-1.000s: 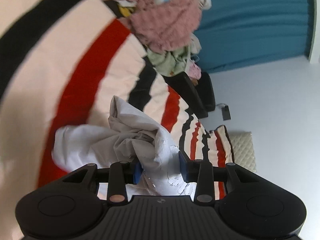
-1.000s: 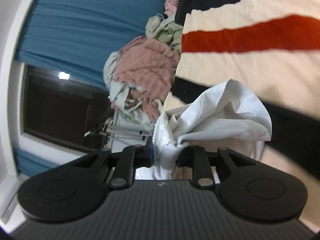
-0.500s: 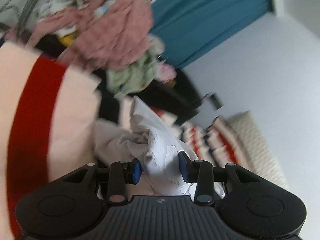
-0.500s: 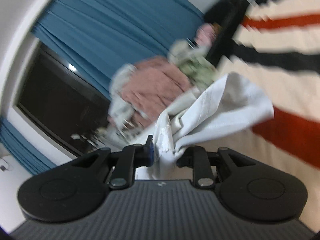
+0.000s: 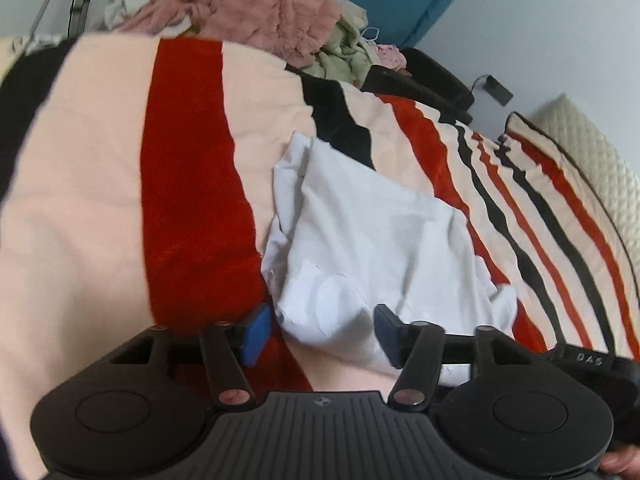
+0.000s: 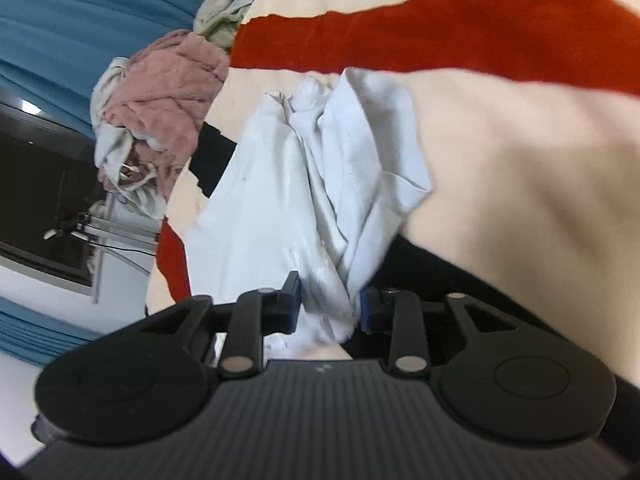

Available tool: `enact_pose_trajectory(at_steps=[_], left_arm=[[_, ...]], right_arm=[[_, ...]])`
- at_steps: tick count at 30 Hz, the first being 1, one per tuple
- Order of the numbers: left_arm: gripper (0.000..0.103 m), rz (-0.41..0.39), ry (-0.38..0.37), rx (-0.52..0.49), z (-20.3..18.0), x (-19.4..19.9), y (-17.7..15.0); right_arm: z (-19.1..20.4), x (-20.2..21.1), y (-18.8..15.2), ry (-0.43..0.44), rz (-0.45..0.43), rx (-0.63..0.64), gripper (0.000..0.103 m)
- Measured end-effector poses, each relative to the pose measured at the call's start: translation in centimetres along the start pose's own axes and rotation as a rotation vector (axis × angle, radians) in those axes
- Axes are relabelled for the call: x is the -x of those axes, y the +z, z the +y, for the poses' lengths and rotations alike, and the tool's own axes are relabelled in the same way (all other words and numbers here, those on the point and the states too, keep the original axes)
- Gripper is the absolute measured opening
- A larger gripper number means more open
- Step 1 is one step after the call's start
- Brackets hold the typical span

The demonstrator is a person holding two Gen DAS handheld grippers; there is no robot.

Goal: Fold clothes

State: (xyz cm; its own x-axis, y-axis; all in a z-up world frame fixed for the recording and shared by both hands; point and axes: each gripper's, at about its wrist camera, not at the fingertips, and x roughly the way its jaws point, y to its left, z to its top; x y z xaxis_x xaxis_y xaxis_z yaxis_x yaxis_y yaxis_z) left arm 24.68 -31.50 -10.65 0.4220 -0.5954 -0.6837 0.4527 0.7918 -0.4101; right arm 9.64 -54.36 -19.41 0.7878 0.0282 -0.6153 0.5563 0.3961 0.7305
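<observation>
**White garment down on the striped blanket**

Left gripper (image 5: 320, 330) spread wide, blue pads on either side of the near edge of the white garment (image 5: 372, 232), not pinching it. Garment lying partly smoothed on the striped blanket (image 5: 100, 200), across a cream band just right of a broad red stripe. Beyond the garment, a heap of pink and green clothes (image 5: 272, 4). Right gripper (image 6: 330, 304) clenched on a bunched fold of the same garment (image 6: 320, 168), cloth trailing away over the blanket (image 6: 500, 160).
</observation>
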Motion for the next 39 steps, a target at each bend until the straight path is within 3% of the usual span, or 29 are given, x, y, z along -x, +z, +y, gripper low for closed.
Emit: enact_pose_trajectory(at_steps=[1,5,12,15,16,19,20,23,24,31,39], left_arm=[[0.073,-0.008,0.009,-0.02,-0.6,1.3,-0.2],[0.081,-0.072,0.033,-0.102,-3.2,6.7,-0.5],[0.088,-0.184,0.041,-0.223,-7.3,17.0,-1.3],[0.095,-0.232,0.046,-0.277,-8.5,22.1,-2.3],[0.102,-0.252,0.047,-0.29,-8.8,23.8,-2.7],[0.103,-0.316,0.049,-0.312,-9.2,28.6,-4.5],[0.103,-0.329,0.053,-0.321,-9.3,30.0,-5.1],[0.103,-0.373,0.059,-0.344,-9.4,33.8,-6.9],[0.103,-0.387,0.06,-0.347,-9.3,34.9,-7.4],[0.103,-0.478,0.117,-0.393,-8.4,40.4,-12.6],[0.103,-0.538,0.194,-0.418,-6.1,41.4,-16.6]], right_arm=[[0.5,1.0,-0.2,-0.017,-0.006,0.026,0.032],[3.5,5.3,-1.1,-0.045,-0.048,0.151,0.032],[9.3,13.3,-3.1,-0.057,-0.152,0.385,0.032],[11.1,17.1,-4.7,-0.035,-0.197,0.46,0.032],[11.6,18.4,-5.3,-0.027,-0.212,0.484,0.032],[13.4,22.3,-7.0,-0.002,-0.256,0.558,0.033],[13.9,23.5,-7.8,-0.001,-0.267,0.592,0.041],[14.8,26.0,-10.5,0.028,-0.325,0.678,0.08],[14.8,26.3,-11.3,0.034,-0.338,0.692,0.085],[13.9,26.9,-16.3,0.047,-0.405,0.754,0.084],[12.5,26.3,-20.9,0.041,-0.485,0.779,0.084]])
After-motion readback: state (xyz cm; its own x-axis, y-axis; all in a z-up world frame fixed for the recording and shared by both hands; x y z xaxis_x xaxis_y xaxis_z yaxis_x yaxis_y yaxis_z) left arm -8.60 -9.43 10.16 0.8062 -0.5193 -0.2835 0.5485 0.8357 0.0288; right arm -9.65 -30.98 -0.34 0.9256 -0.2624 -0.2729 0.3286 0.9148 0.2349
